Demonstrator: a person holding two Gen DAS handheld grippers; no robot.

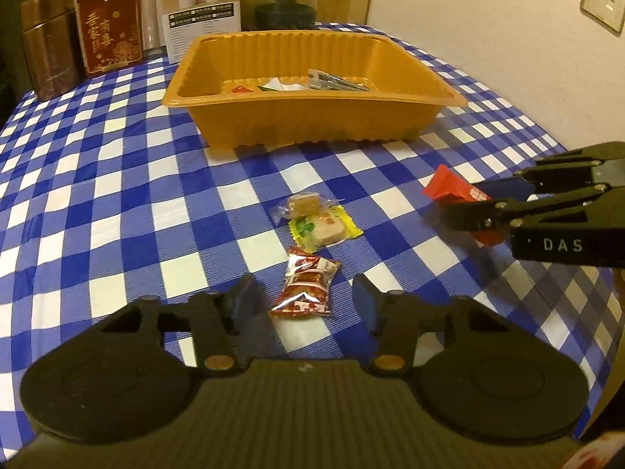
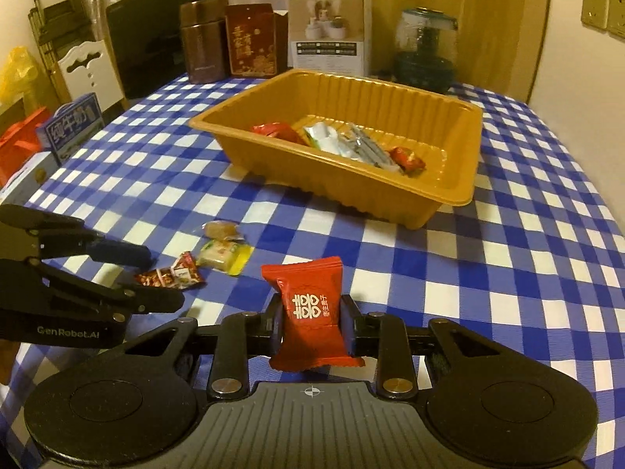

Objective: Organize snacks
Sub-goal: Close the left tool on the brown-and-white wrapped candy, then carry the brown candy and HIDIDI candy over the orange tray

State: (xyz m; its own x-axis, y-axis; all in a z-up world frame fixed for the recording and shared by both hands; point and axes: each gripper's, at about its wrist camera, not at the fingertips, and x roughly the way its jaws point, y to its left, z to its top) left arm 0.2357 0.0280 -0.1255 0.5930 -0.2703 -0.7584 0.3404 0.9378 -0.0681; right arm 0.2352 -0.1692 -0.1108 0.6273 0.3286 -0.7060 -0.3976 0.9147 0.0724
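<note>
Your right tool (image 2: pixel 311 318) is clamping a red candy packet (image 2: pixel 308 312) between its pads, holding it upright just above the blue checked tabletop (image 2: pixel 508 273), in front of the orange tray (image 2: pixel 461 195). Your left tool (image 1: pixel 300 297) is hanging with its fingers apart on either side of a red and white candy wrapper (image 1: pixel 306 287) that is lying on the cloth; the pads are not touching it. Just beyond that wrapper, a yellow-edged snack (image 1: pixel 324 228) and a small clear-wrapped brown sweet (image 1: pixel 302 203) are lying side by side, touching each other. The tray is sitting farther back in the middle of the tabletop, already holding several snacks: red packets, a white one and some grey sticks. Behind it, a brown tin (image 2: pixel 203 39), a dark red box (image 2: pixel 250 39), a white carton (image 2: pixel 330 31) and a glass jar (image 2: pixel 425 47) are standing along the far edge
</note>
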